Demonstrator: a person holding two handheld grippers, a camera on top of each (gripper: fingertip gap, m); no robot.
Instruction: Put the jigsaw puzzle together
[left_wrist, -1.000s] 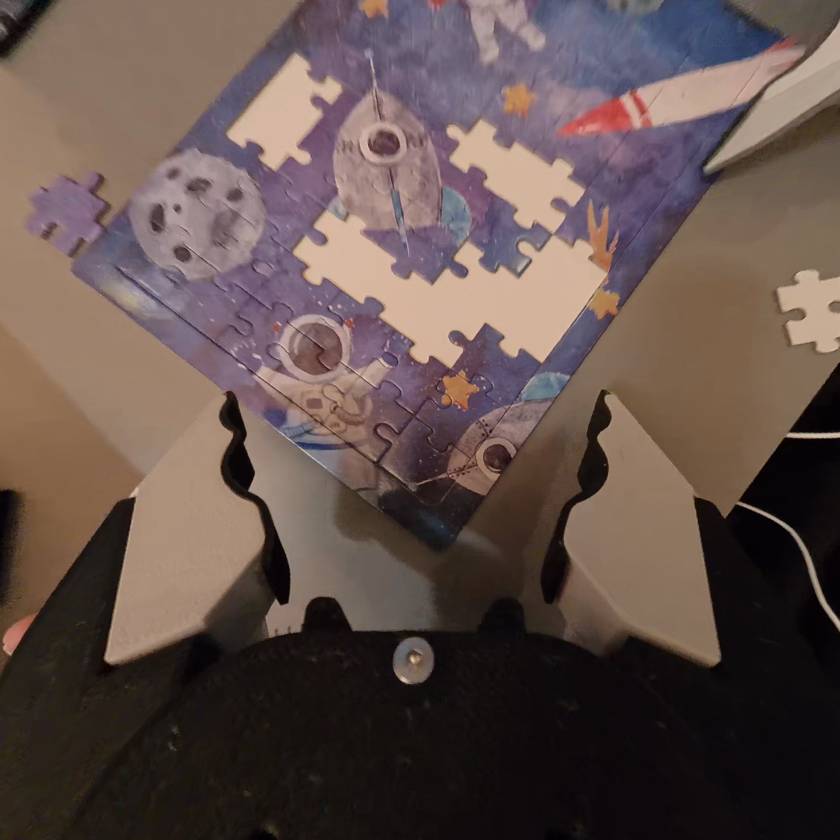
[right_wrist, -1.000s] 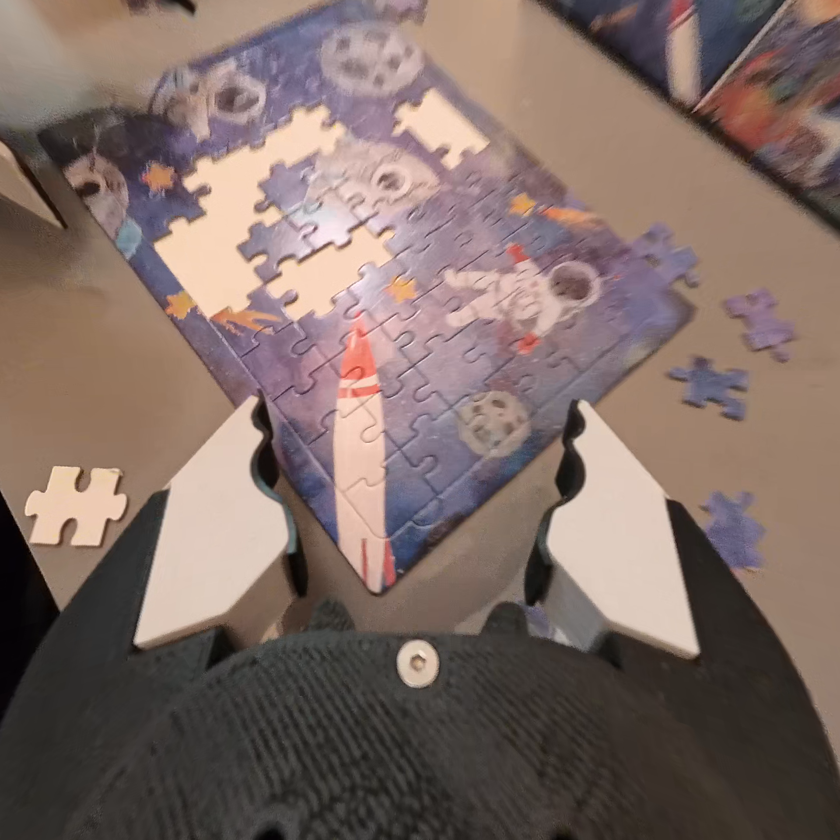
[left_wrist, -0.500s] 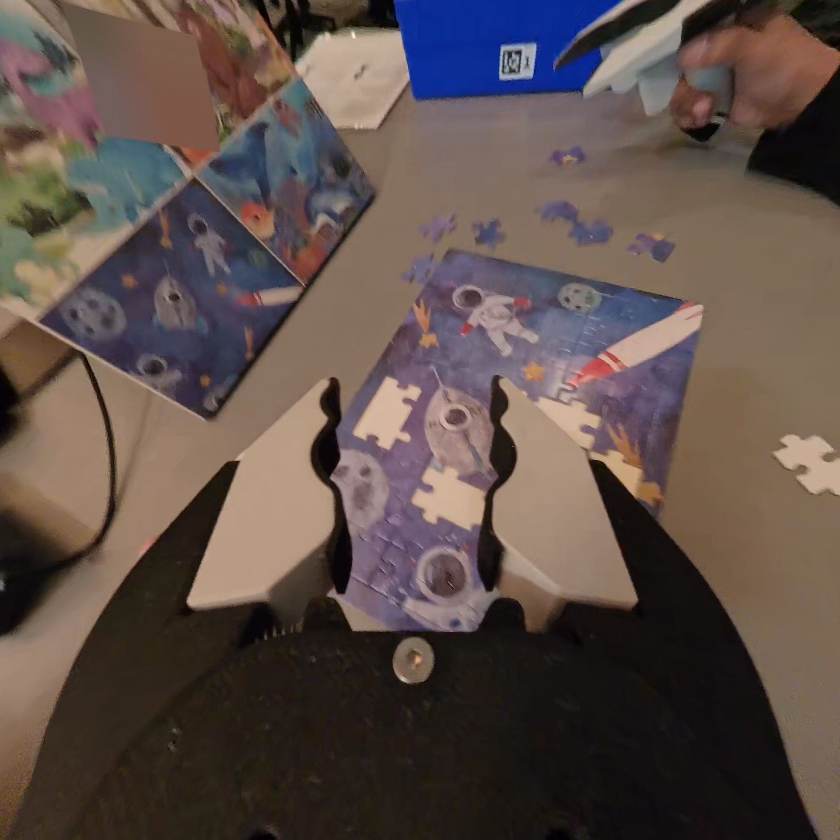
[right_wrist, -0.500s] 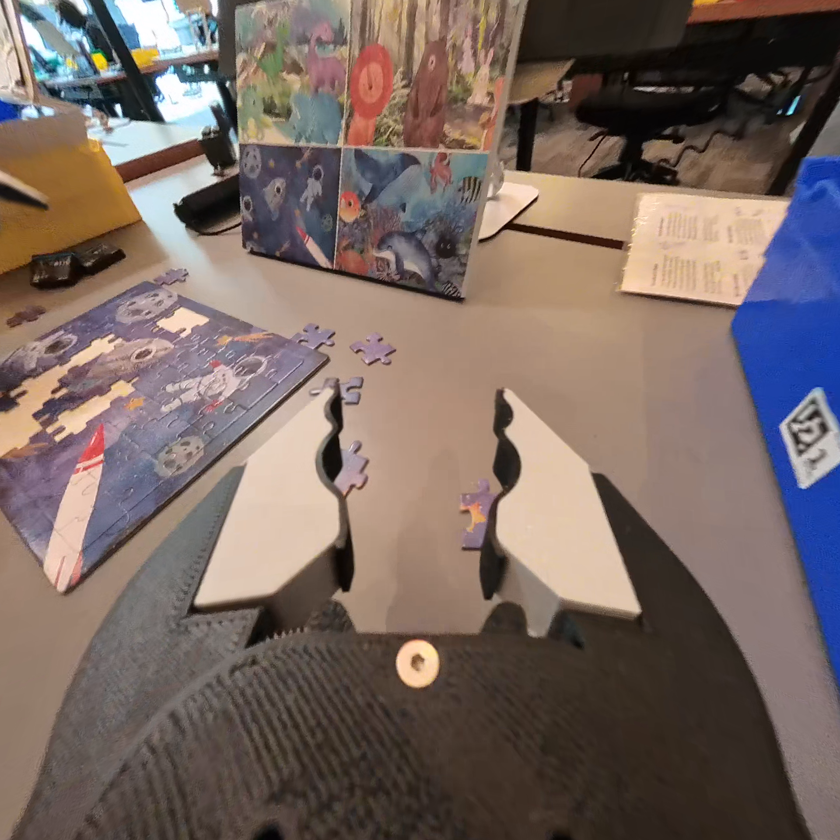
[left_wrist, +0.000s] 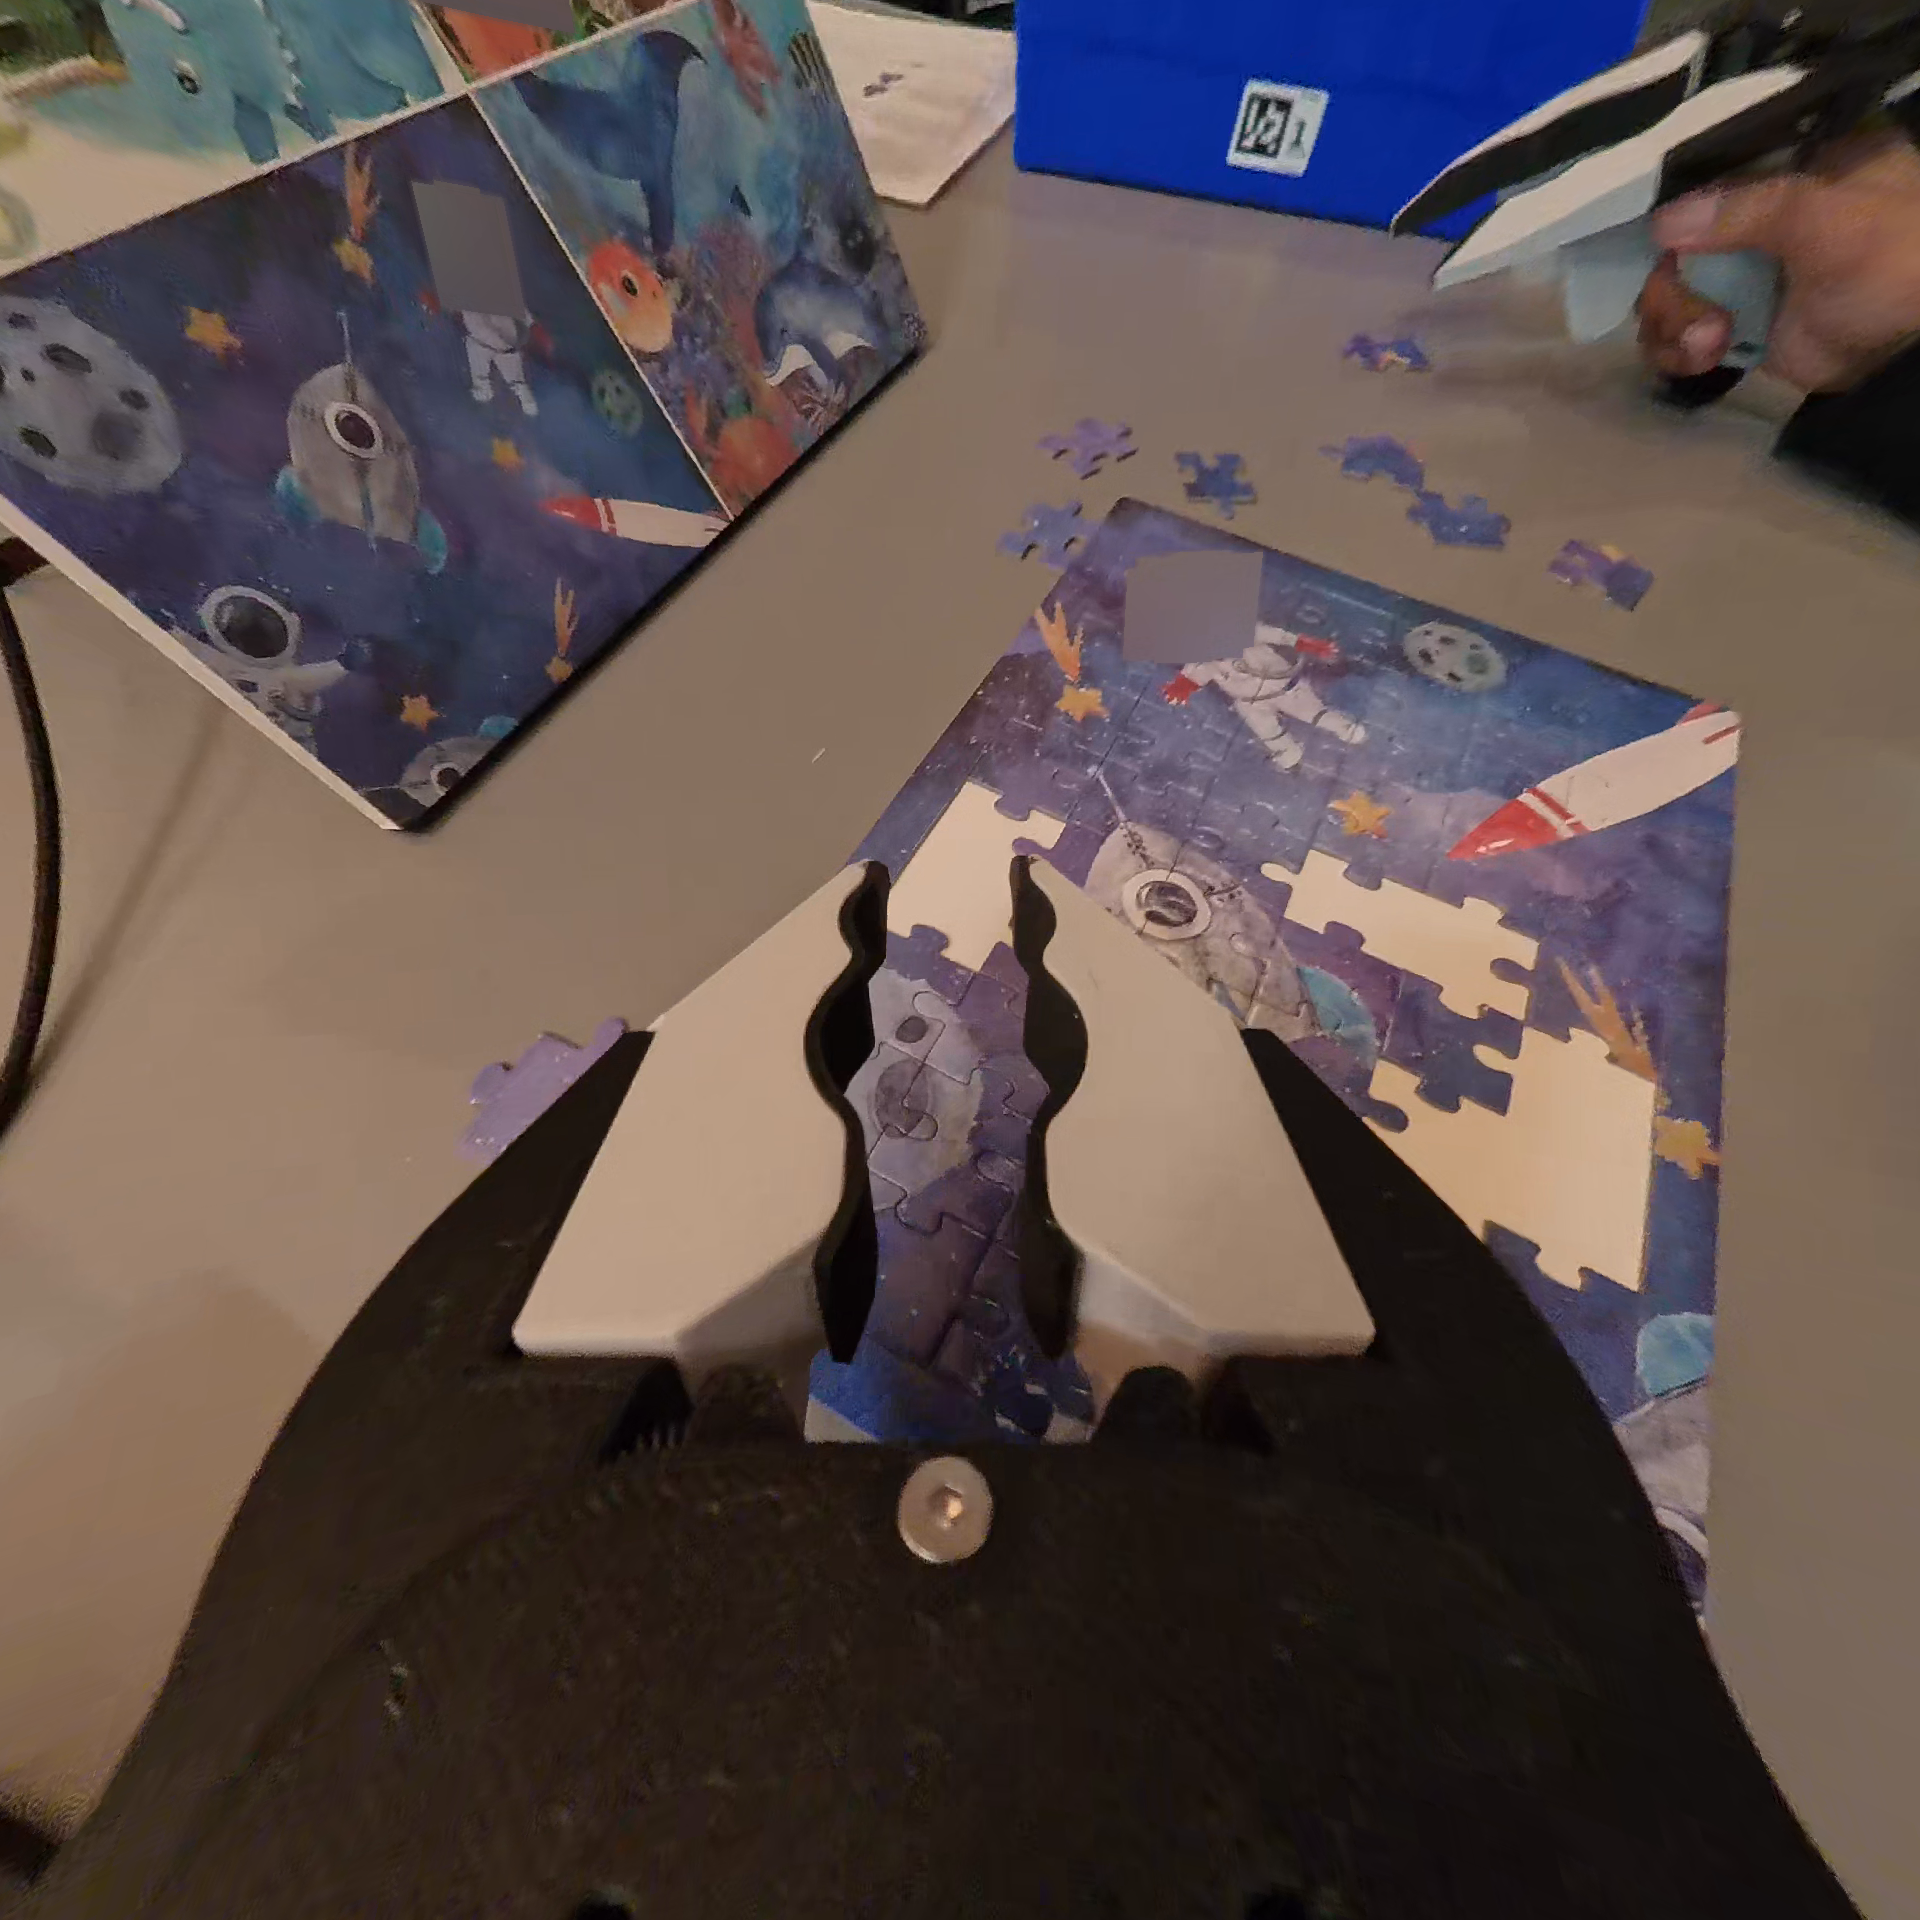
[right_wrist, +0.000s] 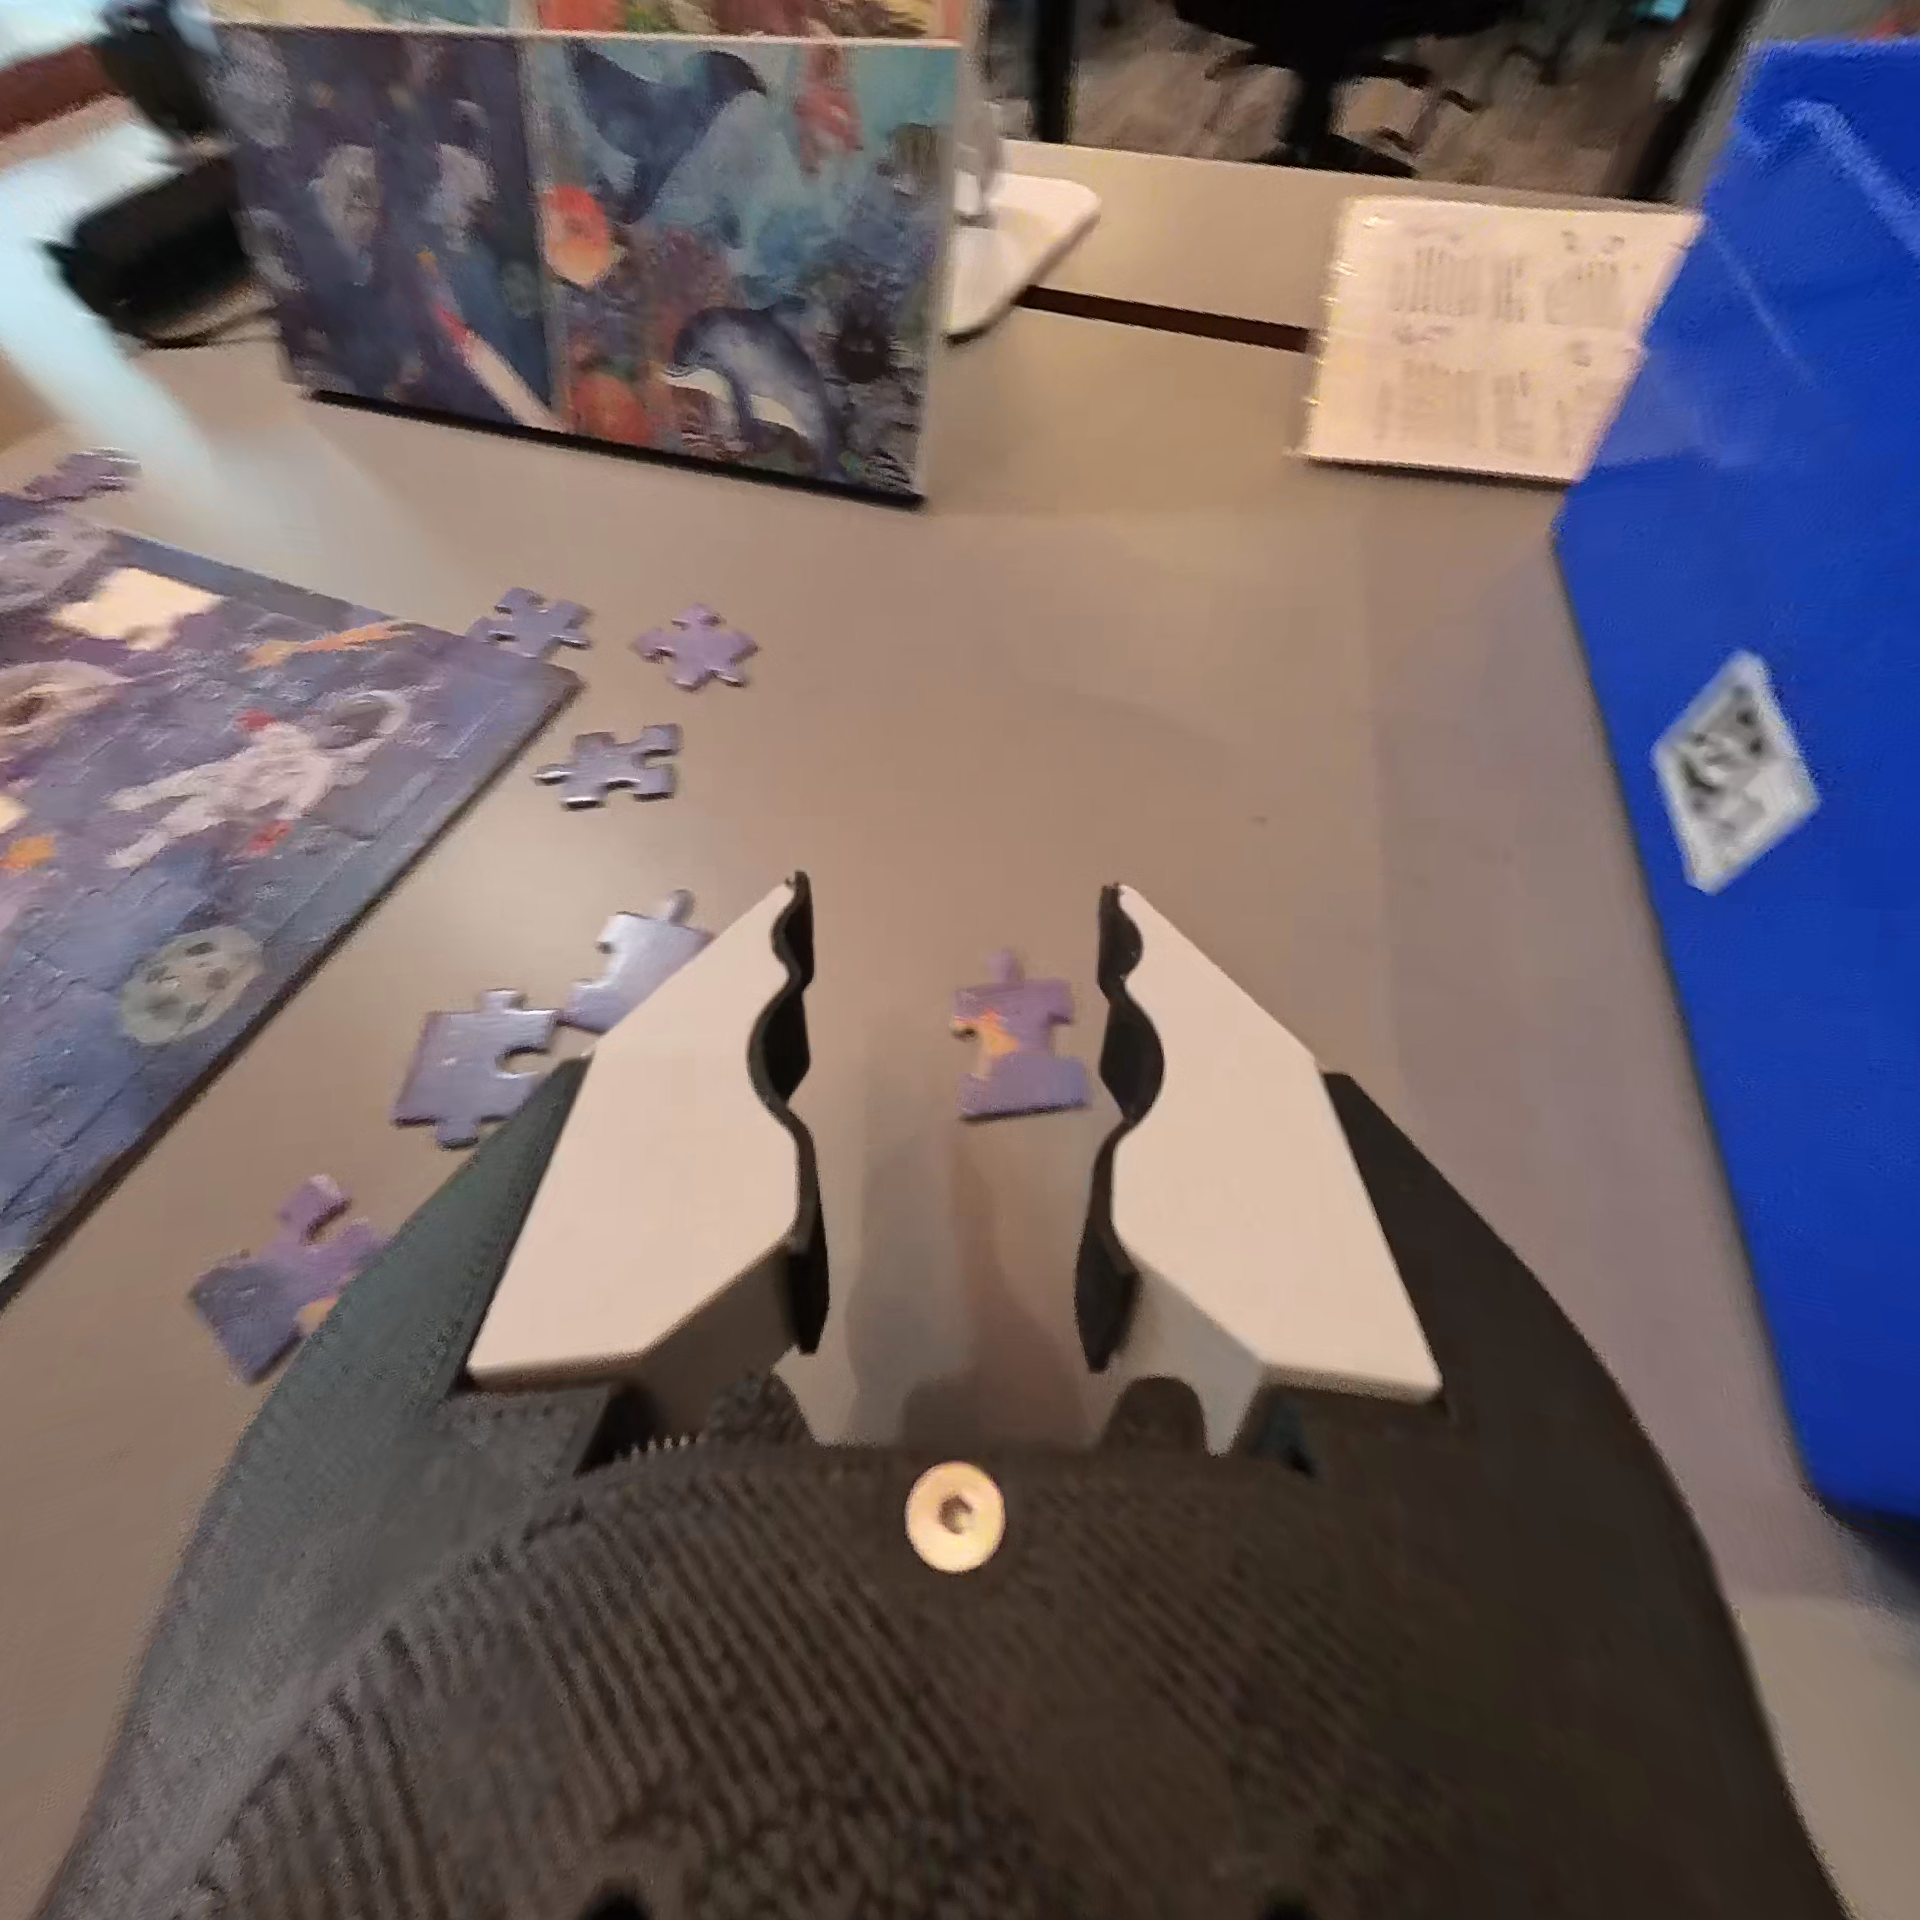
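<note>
The right hand-held gripper (right_wrist: 954, 894), fingers apart and empty, hovers over a loose puzzle piece (right_wrist: 1016, 1039) on the bench (right_wrist: 1195, 727); the left hand-held gripper (left_wrist: 948, 868), narrowly parted, hangs above the unfinished jigsaw puzzle (left_wrist: 1558, 935) near a blue bin (right_wrist: 1787, 727), contents unseen.

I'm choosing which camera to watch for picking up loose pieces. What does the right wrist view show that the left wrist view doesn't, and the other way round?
Only the right wrist view shows the right gripper open over a loose piece with an orange mark, and the printed sheet.

Only the left wrist view shows the puzzle's white gaps, the rocket, and the left gripper, slightly open and empty.

Both show the jigsaw puzzle, the picture box, the blue bin and scattered purple pieces.
</note>
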